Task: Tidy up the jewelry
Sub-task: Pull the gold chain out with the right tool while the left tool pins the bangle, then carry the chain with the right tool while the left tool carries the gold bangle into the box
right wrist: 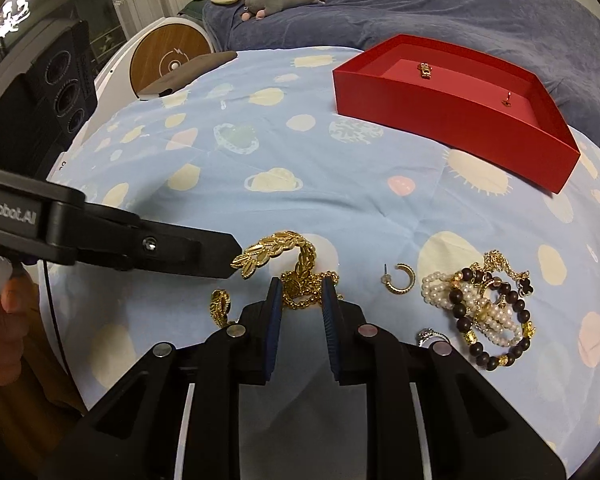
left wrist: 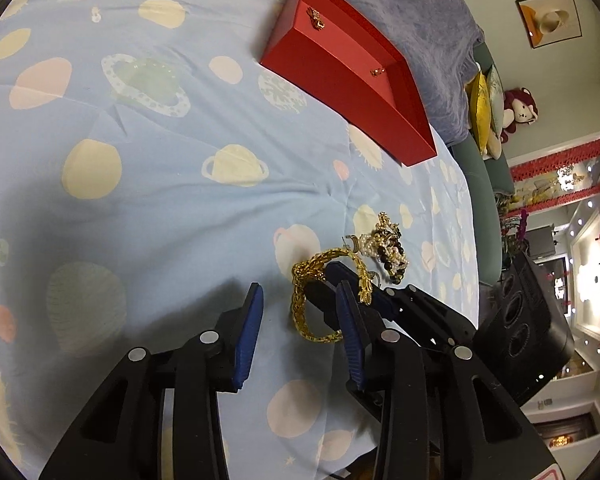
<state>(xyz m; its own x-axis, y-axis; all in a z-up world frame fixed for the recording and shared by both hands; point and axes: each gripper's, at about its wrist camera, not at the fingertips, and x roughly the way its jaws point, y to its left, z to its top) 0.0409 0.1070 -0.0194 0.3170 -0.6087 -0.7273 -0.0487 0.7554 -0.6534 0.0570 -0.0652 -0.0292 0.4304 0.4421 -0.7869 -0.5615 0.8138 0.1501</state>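
A gold leaf-pattern chain (right wrist: 296,268) lies in a heap on the blue bedspread. My right gripper (right wrist: 302,294) has its jaws close around part of that chain, pads touching it. My left gripper (left wrist: 298,312) is open beside the same gold chain (left wrist: 312,300), its right finger against it; in the right wrist view the left gripper's tip (right wrist: 220,256) touches the chain's end. A red open box (right wrist: 452,108) at the back holds two small gold pieces (right wrist: 425,70). A gold hoop earring (right wrist: 400,278), a ring (right wrist: 430,336) and pearl and dark-bead bracelets (right wrist: 488,308) lie to the right.
The bedspread (right wrist: 300,168) has planet prints and drops off at the left edge. A dark blue blanket (right wrist: 440,4) lies behind the box (left wrist: 348,68). A round wooden device (right wrist: 168,60) and black speaker-like camera unit (right wrist: 60,88) stand at left.
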